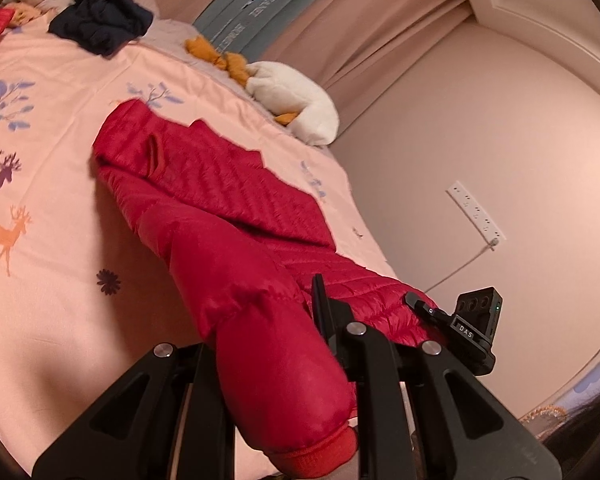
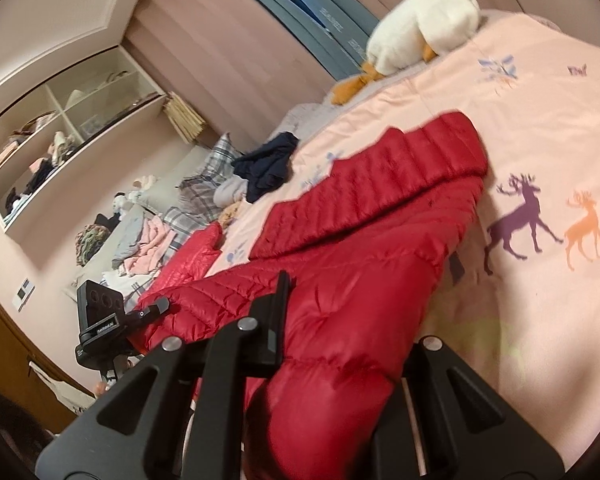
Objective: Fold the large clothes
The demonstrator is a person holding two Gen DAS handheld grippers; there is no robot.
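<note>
Red quilted nylon fills the space between both sets of your tongs: the puffer jacket (image 1: 220, 200) lies stretched across the pink bedspread (image 1: 60, 160), its near end raised off the bed. Your left gripper (image 1: 276, 344) is pinched on a cuffed sleeve, whose bulk hides one finger almost wholly; your right gripper (image 2: 336, 344) is pinched on a thick fold of the same jacket, and there too the fabric covers the inner faces, so you cannot see the pads themselves. Each camera catches the other gripper only in part, low at the jacket's far edge.

Around you, a dark navy garment (image 1: 100, 16) sits crumpled toward the head of the bed, well apart from the jacket. A white plush goose (image 1: 296, 100) with orange feet rests near the bed's edge by the curtains (image 1: 380, 20). A second red piece (image 2: 196, 256) lies beside a heap of clothes, and open shelves (image 2: 60, 120) stand on the wall beyond. A white socket strip (image 1: 476, 210) is on the wall.

The other gripper's mount reads "DAS" in the left view; the lettering behind the curtains is too blurred to read.
</note>
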